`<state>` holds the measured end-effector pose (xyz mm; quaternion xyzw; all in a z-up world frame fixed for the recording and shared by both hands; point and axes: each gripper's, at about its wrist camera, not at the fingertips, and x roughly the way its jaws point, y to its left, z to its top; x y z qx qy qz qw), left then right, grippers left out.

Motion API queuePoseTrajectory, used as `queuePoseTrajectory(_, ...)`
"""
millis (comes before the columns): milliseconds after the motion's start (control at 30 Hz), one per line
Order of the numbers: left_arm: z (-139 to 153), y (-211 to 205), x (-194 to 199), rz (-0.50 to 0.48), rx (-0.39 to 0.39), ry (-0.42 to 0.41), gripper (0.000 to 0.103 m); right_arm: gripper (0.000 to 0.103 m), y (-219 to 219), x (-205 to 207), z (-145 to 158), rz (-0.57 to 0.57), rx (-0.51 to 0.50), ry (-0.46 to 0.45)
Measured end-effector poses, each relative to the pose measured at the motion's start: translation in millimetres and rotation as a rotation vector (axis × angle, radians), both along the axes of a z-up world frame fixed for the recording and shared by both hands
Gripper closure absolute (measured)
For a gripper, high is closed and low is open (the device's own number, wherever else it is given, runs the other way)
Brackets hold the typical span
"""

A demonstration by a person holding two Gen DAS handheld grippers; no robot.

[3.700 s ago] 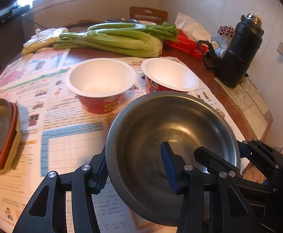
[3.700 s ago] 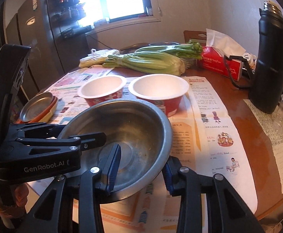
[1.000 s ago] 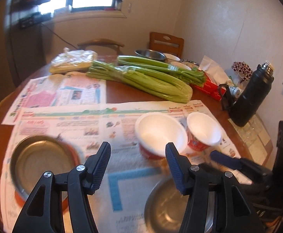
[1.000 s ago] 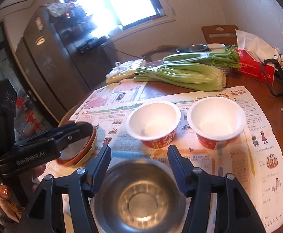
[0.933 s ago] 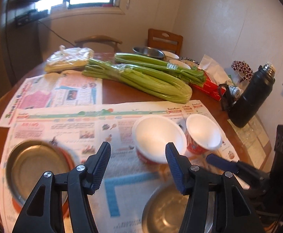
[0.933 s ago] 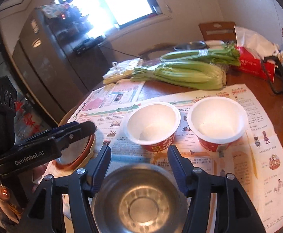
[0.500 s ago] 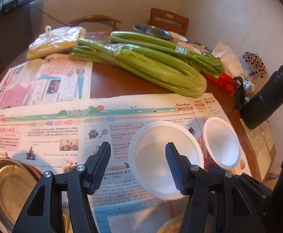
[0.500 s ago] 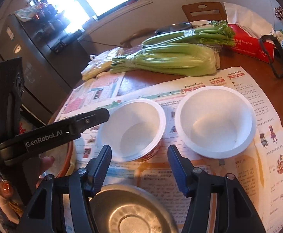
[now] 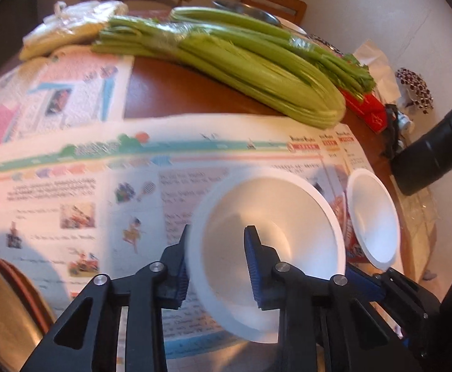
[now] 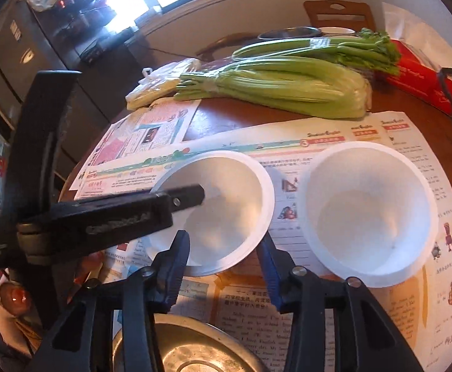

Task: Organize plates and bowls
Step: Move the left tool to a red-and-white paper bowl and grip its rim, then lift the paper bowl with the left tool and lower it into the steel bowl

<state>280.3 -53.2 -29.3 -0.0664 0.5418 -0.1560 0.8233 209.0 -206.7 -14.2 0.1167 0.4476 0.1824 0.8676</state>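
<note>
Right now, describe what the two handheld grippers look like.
Both are matte black plastic. The left gripper has two angular fingers with triangular cut-outs, silver pivot screws and ribbed blue pads. The right gripper is built the same way, with blue pads. White lettering runs along the side of the left one's body, too blurred to read. No cables or sleeves show.

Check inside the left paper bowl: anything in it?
The left paper bowl looks empty: bare white inside. One finger of the left gripper reaches inside its rim and covers part of the wall.
</note>
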Motion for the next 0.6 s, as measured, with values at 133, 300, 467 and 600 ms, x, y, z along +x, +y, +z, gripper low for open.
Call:
queuePoseTrajectory(133, 5, -2, -6, -0.003, -0.009, -0.008, 0.071, 0.058, 2, -3, 5, 0.003, -0.029, -0.021)
queuePoseTrajectory(300, 14, -1, -15, -0.005, -0.013, -0.017, 0.071, 0.058, 1, -7, 12, 0.016, -0.024, -0.033)
queuePoseTrajectory(467, 31, 4, -23, 0.008, -0.040, -0.032, 0.071, 0.058, 1, -14, 27, 0.033, -0.029, -0.056)
queuePoseTrajectory(600, 51, 6, -35, 0.010, -0.027, -0.078, 0.071, 0.058, -2, -22, 41, 0.053, -0.002, -0.094)
